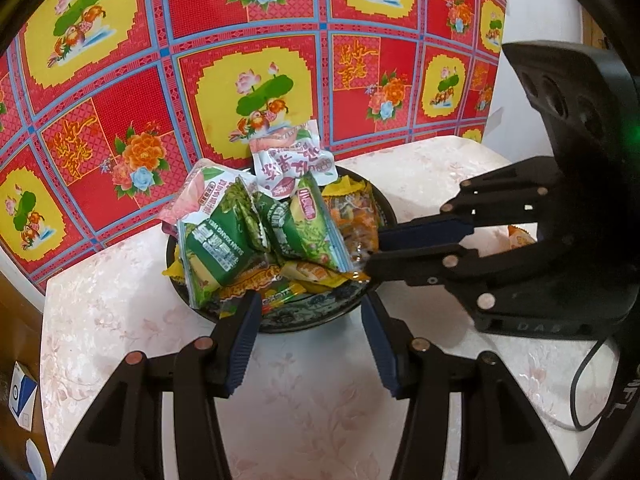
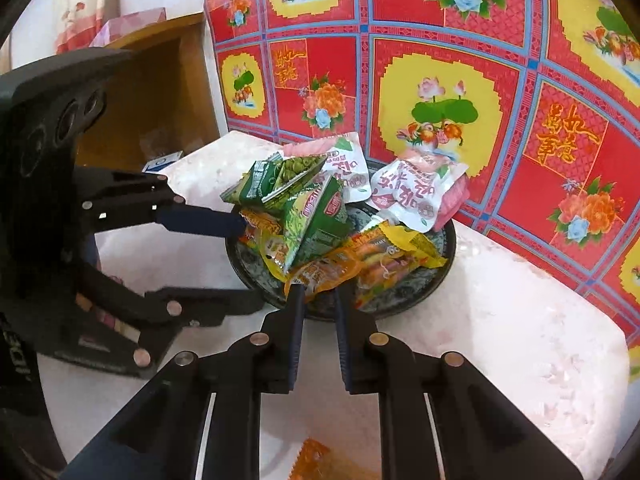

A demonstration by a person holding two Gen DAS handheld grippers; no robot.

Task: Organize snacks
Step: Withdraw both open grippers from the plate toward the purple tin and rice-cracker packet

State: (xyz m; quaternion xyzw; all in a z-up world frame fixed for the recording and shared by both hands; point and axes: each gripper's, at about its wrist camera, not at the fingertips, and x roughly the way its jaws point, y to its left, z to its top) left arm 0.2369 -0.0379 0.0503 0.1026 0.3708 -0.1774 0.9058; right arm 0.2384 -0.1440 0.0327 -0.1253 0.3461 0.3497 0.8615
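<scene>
A dark patterned plate (image 1: 320, 308) (image 2: 416, 288) on the pale table holds a heap of snack packets: green ones (image 1: 216, 248) (image 2: 316, 216), white-and-pink ones (image 1: 292, 164) (image 2: 416, 192), orange and yellow ones (image 1: 356, 216) (image 2: 360, 260). My left gripper (image 1: 308, 304) (image 2: 244, 260) is open, its fingers at the plate's near rim with nothing between them. My right gripper (image 2: 318, 296) (image 1: 372, 248) is open by a narrow gap at the plate's edge, its tips touching the orange packets without holding any.
The plate stands on a pale floral table (image 1: 304, 400) (image 2: 520, 340) against a red, yellow and blue patterned wall cloth (image 1: 240, 60). An orange packet (image 2: 316, 460) lies on the table near me. A wooden cabinet (image 2: 152, 96) stands left; a cable (image 1: 580, 400) runs right.
</scene>
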